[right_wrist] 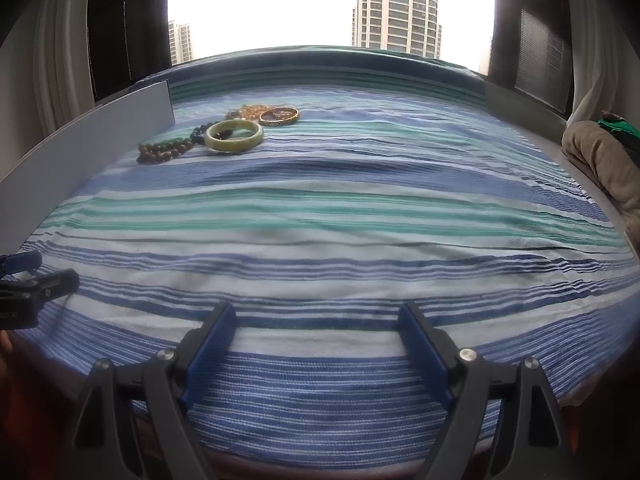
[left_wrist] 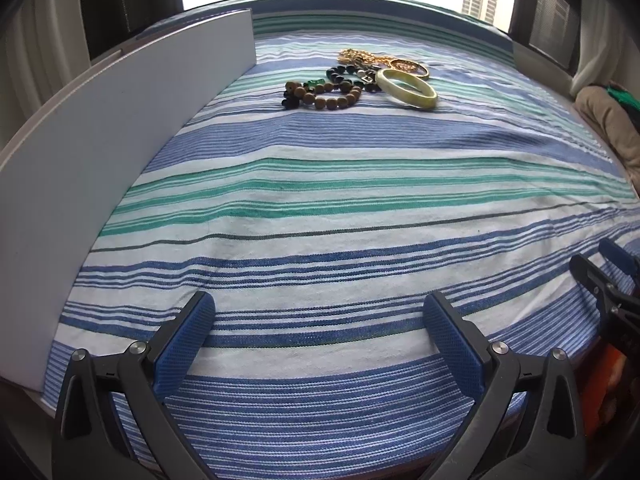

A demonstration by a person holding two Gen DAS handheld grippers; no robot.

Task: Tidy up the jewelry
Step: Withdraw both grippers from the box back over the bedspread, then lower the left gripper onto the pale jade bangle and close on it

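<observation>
Both claws, the left gripper (left_wrist: 320, 322) and the right gripper (right_wrist: 316, 334), hover wide apart and empty over the near striped cloth (left_wrist: 320, 208), so the reach should go to the far jewelry pile, taking the exposed green bangle (right_wrist: 235, 135) cleanly before the tangled bead bracelet (left_wrist: 328, 94).

Both wrist cams sit low at the near edge of the striped bedspread (left_wrist: 320, 200), facing the window; both share the jewelry pile (right_wrist: 224, 132), upper-centre left view, upper-left right view.
</observation>
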